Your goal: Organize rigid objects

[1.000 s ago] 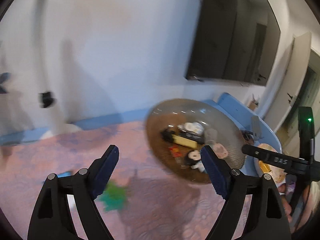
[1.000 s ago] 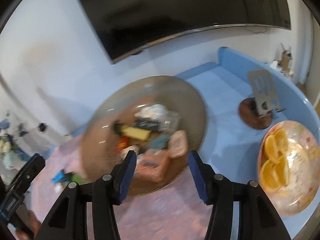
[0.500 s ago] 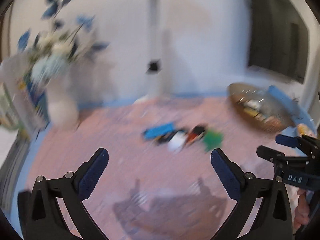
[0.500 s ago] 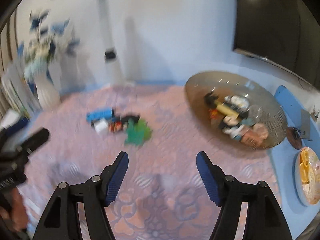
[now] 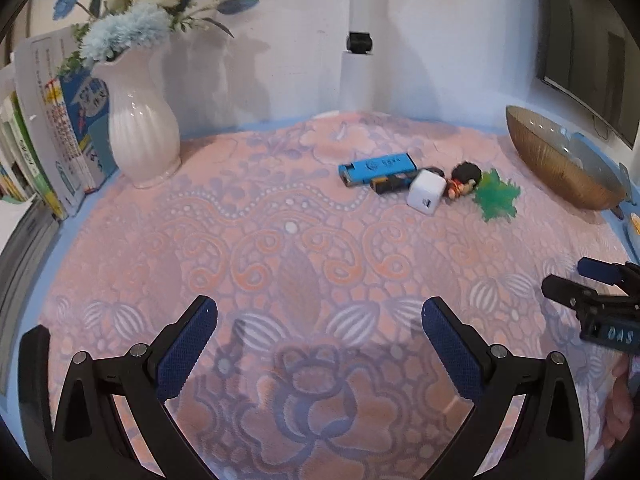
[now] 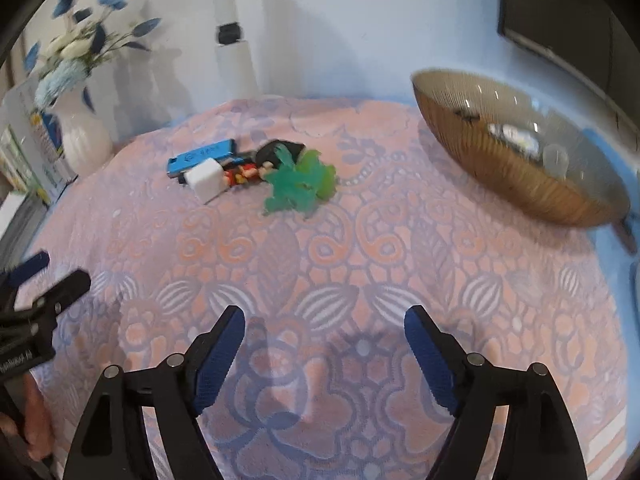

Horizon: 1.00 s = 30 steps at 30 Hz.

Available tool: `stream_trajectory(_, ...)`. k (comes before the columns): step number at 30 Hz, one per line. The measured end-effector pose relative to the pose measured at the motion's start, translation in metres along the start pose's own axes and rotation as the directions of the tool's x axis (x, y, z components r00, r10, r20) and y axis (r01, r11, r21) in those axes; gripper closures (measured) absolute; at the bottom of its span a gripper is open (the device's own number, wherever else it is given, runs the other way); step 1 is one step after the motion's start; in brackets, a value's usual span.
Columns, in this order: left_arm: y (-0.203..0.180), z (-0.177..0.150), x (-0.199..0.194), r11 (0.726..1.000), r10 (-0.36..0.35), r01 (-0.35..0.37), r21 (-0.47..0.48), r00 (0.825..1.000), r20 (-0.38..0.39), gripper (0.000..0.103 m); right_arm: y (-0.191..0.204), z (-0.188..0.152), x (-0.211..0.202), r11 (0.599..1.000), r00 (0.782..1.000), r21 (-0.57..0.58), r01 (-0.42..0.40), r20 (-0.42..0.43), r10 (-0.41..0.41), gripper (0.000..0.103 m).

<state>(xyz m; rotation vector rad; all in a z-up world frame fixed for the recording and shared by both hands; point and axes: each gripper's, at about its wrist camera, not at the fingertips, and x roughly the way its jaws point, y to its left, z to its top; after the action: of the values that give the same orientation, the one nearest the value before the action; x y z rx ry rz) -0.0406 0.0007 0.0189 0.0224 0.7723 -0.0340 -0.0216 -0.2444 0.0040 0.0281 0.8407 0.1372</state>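
While the small objects are lying clustered in the upper middle of both views, both grippers are hovering over the patterned cloth [image 5: 304,240], empty. The left gripper [image 5: 320,344] is standing fully spread; the right gripper [image 6: 324,350] is opening, nothing between its jaws. The blue stick [image 5: 378,168], white cube [image 5: 426,197], doll [image 5: 462,182] and green toy [image 6: 300,186] are waiting. Judging by this, a reach is beginning; next, one needs closing around an item bound for the bowl [image 6: 516,172].

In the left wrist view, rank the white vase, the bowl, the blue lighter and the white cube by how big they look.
1. white vase and bowl: both look far bigger than the rest, but too alike to rank, and the bowl sits at the warped edge of the picture.
2. blue lighter
3. white cube, close behind the lighter.
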Motion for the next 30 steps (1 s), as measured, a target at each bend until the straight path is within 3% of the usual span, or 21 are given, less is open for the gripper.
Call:
stream_trajectory(5,-0.002,-0.002,-0.003,1.0,0.005,-0.005,0.007,1.0,0.018,0.001,-0.007,0.002,0.0,0.999,1.0,0.043,-0.022,-0.003,0.022,0.022)
stream_trajectory(30,-0.005,-0.001,0.0,0.999,0.019,-0.019,0.027,1.0,0.001,0.001,0.004,0.004,0.009,0.999,0.998,-0.024,0.043,-0.034,-0.044,0.017)
